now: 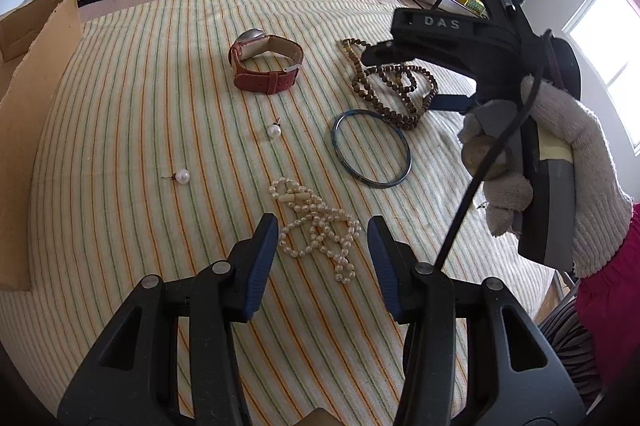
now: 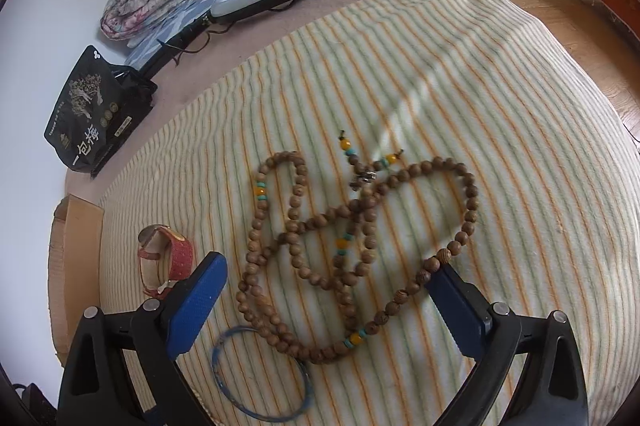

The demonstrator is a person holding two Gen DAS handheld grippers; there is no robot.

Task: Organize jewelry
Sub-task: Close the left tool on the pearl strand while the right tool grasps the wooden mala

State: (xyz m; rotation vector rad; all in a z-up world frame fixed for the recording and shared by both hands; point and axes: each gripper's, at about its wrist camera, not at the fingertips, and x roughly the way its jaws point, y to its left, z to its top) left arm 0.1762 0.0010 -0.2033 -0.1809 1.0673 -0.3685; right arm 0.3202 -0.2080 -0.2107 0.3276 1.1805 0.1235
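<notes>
Wooden bead necklace point(image 2: 360, 246) lies looped between the right gripper's point(image 2: 324, 290) spread blue ribbed fingers; left gripper point(image 1: 322, 254) likewise released.

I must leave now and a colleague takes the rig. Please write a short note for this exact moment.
Left gripper: open, empty, over the pearl necklace.
Right gripper: open, empty, astride the wooden beads.
All on the striped cloth: watch, bangle, two pearl studs.
Cardboard box at the left; its inside is hidden.
Done: nothing that I can see.
Left: every piece.
</notes>
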